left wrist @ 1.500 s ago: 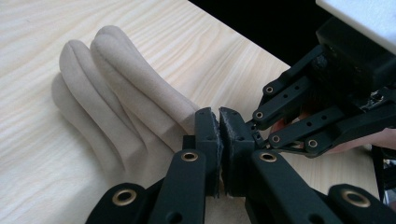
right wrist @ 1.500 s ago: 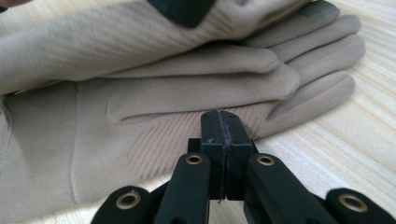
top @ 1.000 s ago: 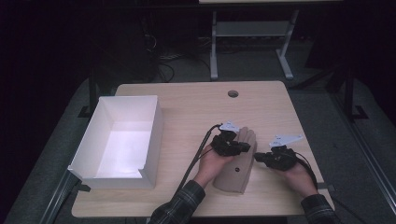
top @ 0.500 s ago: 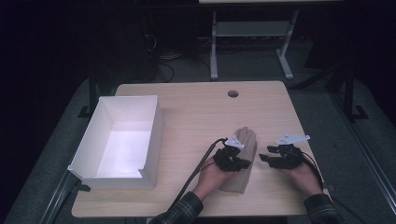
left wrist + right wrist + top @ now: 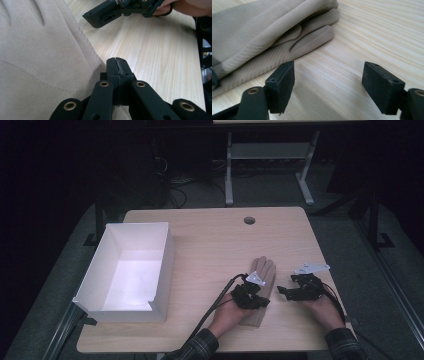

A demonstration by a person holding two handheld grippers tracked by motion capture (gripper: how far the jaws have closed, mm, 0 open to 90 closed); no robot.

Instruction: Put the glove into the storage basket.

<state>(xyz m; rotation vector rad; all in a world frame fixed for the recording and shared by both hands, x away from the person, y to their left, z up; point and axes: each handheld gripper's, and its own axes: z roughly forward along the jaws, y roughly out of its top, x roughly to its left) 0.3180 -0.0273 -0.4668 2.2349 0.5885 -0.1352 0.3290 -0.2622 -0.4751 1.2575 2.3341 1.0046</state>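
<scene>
Glove (image 5: pixel 262 279) lies flat on the table's (image 5: pixel 210 245) right half, the left gripper (image 5: pixel 117 65) pressed together at its near edge, seemingly pinching the hem, while the right gripper (image 5: pixel 328 82) has just been opening, spread over bare wood beside it, apparently freshly released

A light wooden table (image 5: pixel 210 245) with a pale, straight grain carries everything here, standing on a dark grey floor (image 5: pixel 280 195). Its top has rounded corners and a small round cable hole (image 5: pixel 249 220) near the far edge. A white open-topped cardboard box (image 5: pixel 127 268) sits directly on the tabletop and serves as the landmark: it lies toward the table's left edge, its long side running from far to near. A beige suede glove (image 5: pixel 261 287) lies flat on the wood well to the right of the box, near the front edge, its fingers pointing toward the far side. The cable hole lies farther back than the box and to its right.
</scene>
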